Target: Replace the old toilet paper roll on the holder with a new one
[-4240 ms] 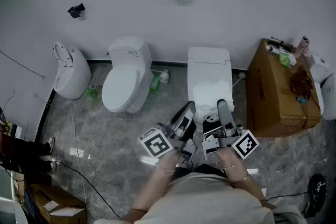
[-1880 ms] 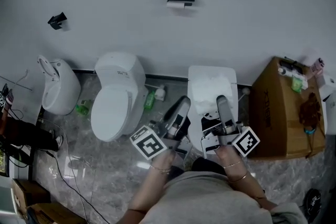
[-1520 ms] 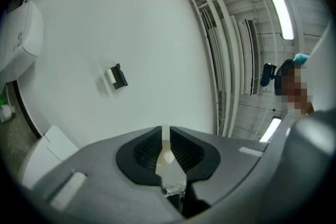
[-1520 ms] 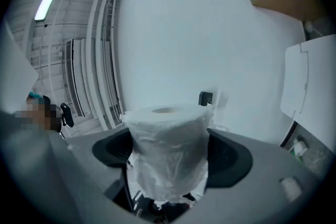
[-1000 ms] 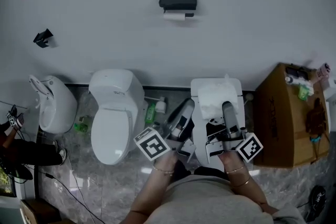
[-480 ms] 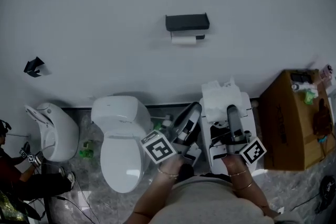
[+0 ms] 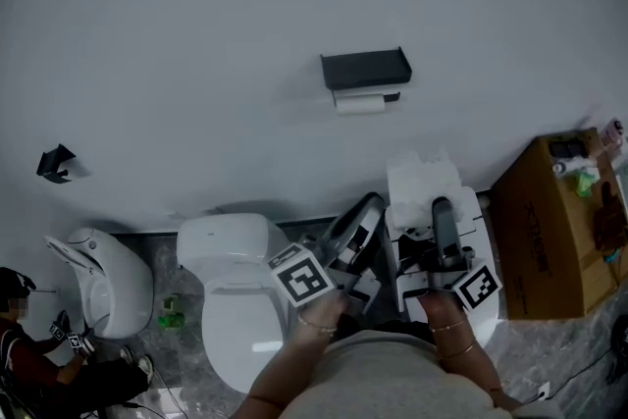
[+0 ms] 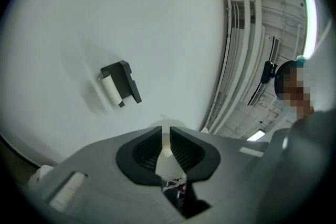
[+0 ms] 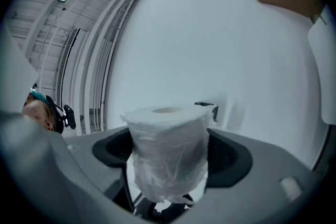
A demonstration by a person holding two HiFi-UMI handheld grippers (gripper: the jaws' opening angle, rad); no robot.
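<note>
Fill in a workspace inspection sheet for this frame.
Surface: grey marbled floor, white wall.
Job's things: old roll hangs under the black holder on the wall; plastic-wrapped new roll is in the right gripper.
Clutter: green bottle on the floor; small items on top of the cardboard box.
Grippers: left gripper shut, empty; right gripper shut on the new roll.
Cables: one thin cable, faint, on the floor at bottom right.
Surroundings: white toilet by the wall; person crouched at bottom left.
</note>
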